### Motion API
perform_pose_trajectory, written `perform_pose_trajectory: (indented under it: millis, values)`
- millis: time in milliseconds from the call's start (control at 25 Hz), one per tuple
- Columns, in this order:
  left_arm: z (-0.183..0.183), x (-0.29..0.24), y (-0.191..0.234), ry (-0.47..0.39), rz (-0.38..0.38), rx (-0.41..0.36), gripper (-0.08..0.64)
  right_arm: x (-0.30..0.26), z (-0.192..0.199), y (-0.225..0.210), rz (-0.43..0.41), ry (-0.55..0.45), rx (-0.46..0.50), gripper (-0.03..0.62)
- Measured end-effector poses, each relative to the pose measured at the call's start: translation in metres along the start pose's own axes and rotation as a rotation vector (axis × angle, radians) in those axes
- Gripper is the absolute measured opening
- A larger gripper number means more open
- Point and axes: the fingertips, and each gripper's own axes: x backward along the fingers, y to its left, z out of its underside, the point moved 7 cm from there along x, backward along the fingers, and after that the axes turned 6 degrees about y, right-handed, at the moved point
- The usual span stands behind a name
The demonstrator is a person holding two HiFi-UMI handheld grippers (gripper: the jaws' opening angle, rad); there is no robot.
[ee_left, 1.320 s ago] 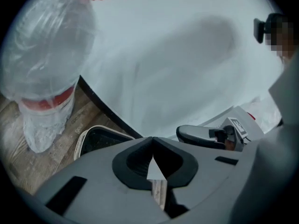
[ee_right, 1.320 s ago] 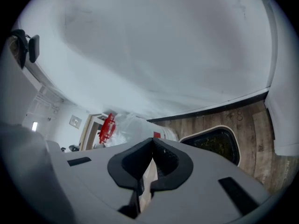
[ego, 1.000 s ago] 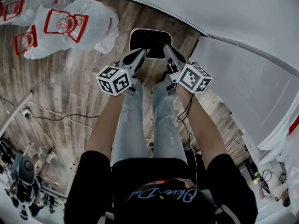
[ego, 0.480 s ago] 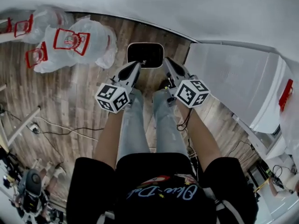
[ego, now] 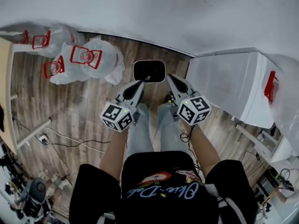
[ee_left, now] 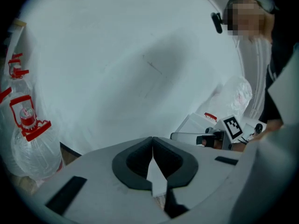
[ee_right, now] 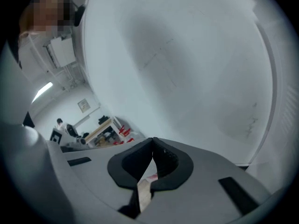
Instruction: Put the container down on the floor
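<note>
The container (ego: 149,71) is a dark rectangular tub with a pale rim. It stands on the wooden floor by the white wall, just beyond the person's feet. My left gripper (ego: 139,84) and right gripper (ego: 169,77) hang side by side above it, apart from it, tips pointing at the wall. In the left gripper view the left gripper (ee_left: 153,143) has its jaws pressed together with nothing between them. The right gripper (ee_right: 153,143) stands the same in the right gripper view. Both gripper views face bare wall, and the container is hidden in them.
Clear water bottles with red handles (ego: 84,57) lie in plastic bags at the left, one bottle (ee_left: 28,125) also in the left gripper view. A white cabinet (ego: 229,83) stands at the right. Cables (ego: 70,139) run over the floor, and a wooden table edge (ego: 5,87) is at far left.
The head view has pulled back: the container looks smaller and lower in frame, and more wall shows. Both grippers stay shut, side by side over it.
</note>
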Motion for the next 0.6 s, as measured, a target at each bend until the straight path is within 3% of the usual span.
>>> perform_pose_trajectory:
  millis: [80, 200, 400, 600]
  values:
    - [-0.01, 0.011, -0.013, -0.014, 0.016, -0.008, 0.005, 0.016, -0.01, 0.01, 0.02, 0.008, 0.084, 0.0]
    - [-0.027, 0.026, -0.027, -0.029, -0.004, -0.042, 0.005, 0.034, -0.025, 0.023, 0.023, -0.004, 0.134, 0.0]
    - [-0.051, 0.037, -0.048, -0.042, -0.035, -0.096, 0.005, 0.054, -0.047, 0.04, 0.003, -0.035, 0.141, 0.0]
    - [-0.082, 0.041, -0.075, -0.054, -0.013, -0.16, 0.005, 0.069, -0.075, 0.059, -0.031, -0.086, 0.144, 0.0]
